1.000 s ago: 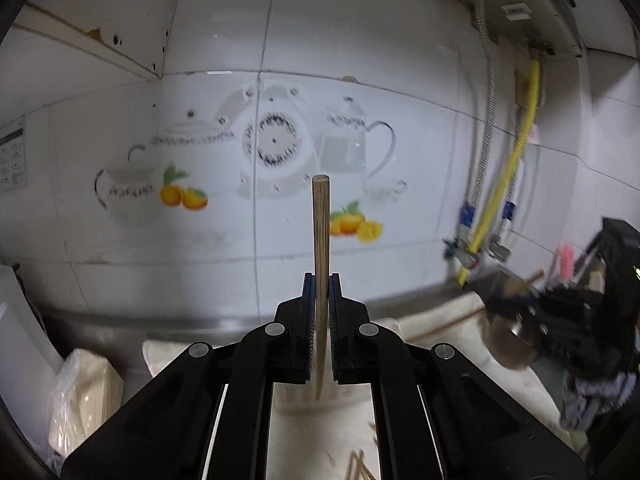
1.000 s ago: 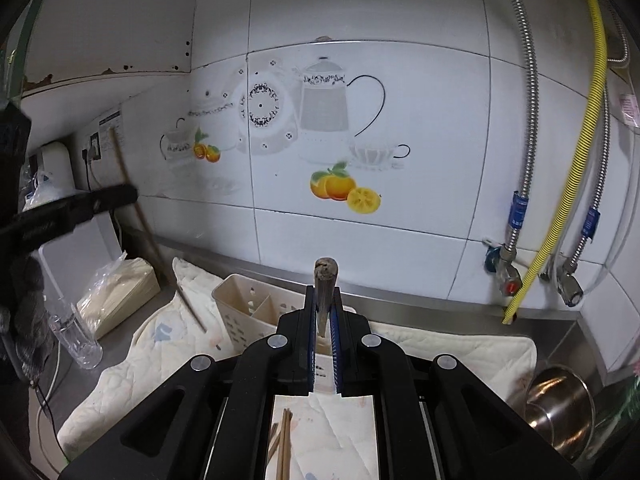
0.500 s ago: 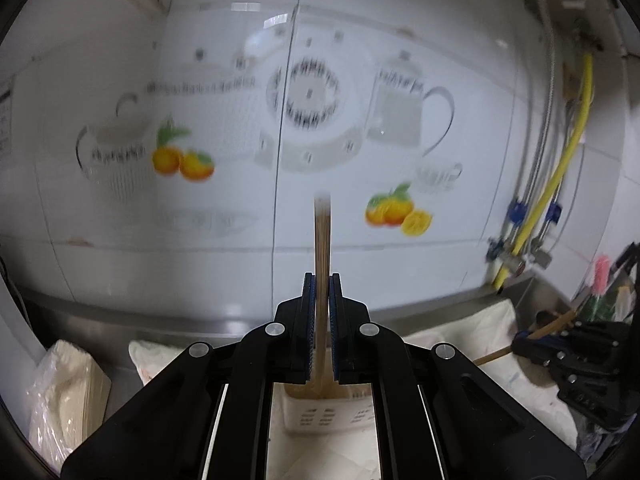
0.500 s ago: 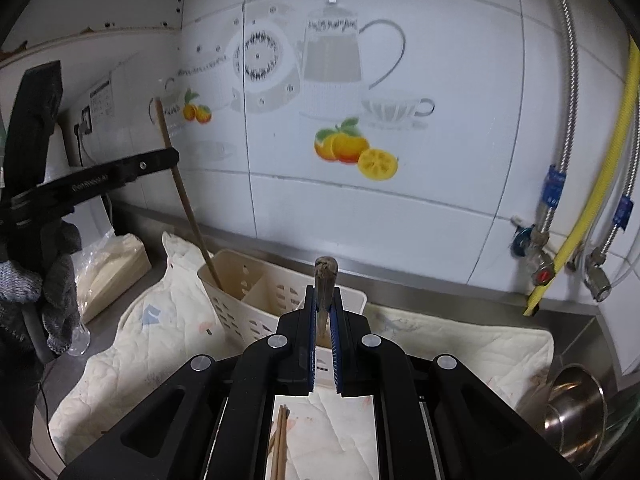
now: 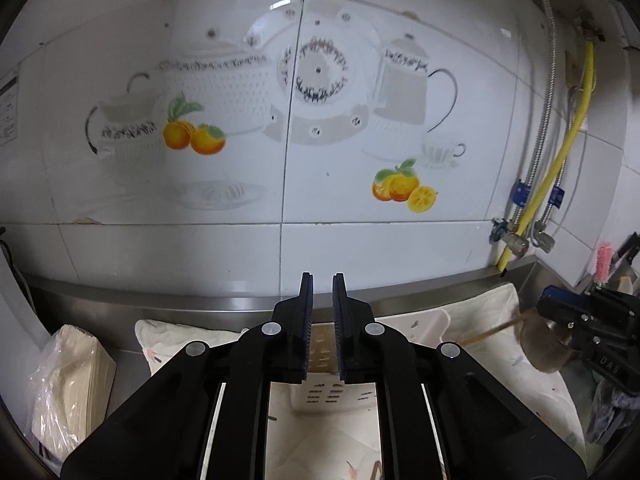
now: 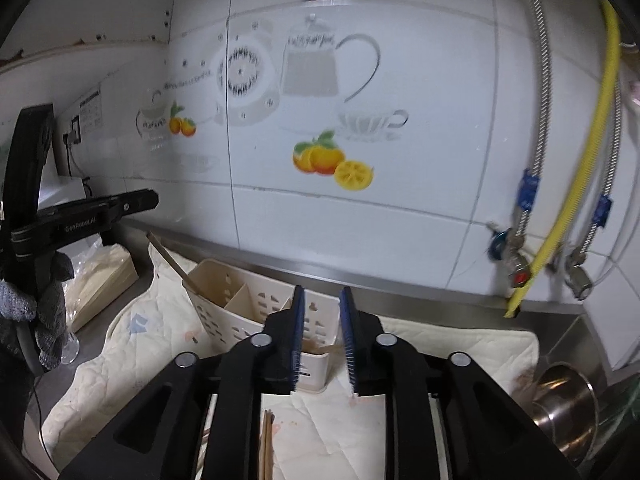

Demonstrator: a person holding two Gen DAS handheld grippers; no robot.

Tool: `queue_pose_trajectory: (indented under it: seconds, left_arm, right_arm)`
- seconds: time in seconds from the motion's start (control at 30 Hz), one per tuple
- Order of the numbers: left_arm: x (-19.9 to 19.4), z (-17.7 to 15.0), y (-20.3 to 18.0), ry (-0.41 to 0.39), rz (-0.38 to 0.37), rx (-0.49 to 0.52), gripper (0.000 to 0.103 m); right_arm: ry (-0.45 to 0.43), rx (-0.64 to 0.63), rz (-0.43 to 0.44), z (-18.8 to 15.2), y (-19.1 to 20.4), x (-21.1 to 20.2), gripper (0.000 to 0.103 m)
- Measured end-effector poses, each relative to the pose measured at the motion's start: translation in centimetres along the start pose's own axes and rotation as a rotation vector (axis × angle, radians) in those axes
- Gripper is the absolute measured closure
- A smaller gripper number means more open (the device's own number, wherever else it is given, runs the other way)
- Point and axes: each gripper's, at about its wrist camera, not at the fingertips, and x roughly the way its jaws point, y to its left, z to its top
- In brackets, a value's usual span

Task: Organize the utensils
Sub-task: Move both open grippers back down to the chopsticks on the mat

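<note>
A cream slotted utensil holder (image 6: 240, 312) stands on the quilted cloth by the wall, and also shows under my left gripper (image 5: 322, 284) as the holder (image 5: 320, 356). That gripper's jaws are opening with nothing between them. A wooden chopstick (image 6: 172, 264) leans left in the holder's left compartment, below the left gripper (image 6: 150, 200). My right gripper (image 6: 322, 300) hangs over the holder's right end with its jaws opening. A blurred brown wooden utensil (image 6: 320, 348) lies low between them, and the pads do not press on it. In the left wrist view a wooden spoon (image 5: 540, 346) shows at the right gripper (image 5: 550, 308).
Loose chopsticks (image 6: 266, 440) lie on the cloth (image 6: 120, 352) in front of the holder. A steel bowl (image 6: 564, 400) sits at the right. A bagged stack (image 5: 68, 368) sits at the left. Hoses and valves (image 6: 520, 264) hang on the tiled wall. A gloved hand (image 6: 40, 312) holds the left gripper.
The left gripper came down over the holder and let go of the chopstick, which now leans in the left compartment. The right jaws parted and the wooden utensil slid down between them.
</note>
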Motion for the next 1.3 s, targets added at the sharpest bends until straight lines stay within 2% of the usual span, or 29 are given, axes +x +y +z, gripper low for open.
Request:
queue_pose_trajectory:
  seconds: [0.2, 0.47, 0.67, 0.93, 1.1, 1.3]
  left_arm:
    - [-4.4, -1.7, -0.8, -0.022, -0.003, 0.03, 0.087]
    - [-7.9, -6.9, -0.9, 0.026, -0.023, 0.018, 0.087]
    - [-9.2, -12.0, -1.1, 0.093, -0.043, 0.038, 0.087]
    - [-8.5, -18.7, -0.2, 0.238, -0.047, 0.024, 0.087]
    - [-8.0, -21.6, 0.7, 0.298, -0.043, -0.011, 0.087]
    - [-7.8, -24.1, 1.1, 0.356, -0.036, -0.007, 0.087]
  right_arm:
    - [-0.036, -0.008, 0.018, -1.5, 0.4, -3.9, 0.082]
    - [0.014, 0.006, 0.074, -7.7, 2.2, -6.3, 0.082]
    - [0.102, 0.023, 0.089, -13.0, 3.1, -5.9, 0.082]
    - [0.241, 0.032, 0.07, -19.9, 3.7, -3.7, 0.082]
    - [0.305, 0.035, 0.062, -22.5, 3.7, -2.6, 0.082]
    - [0.343, 0.037, 0.065, -23.7, 3.7, -1.6, 0.084]
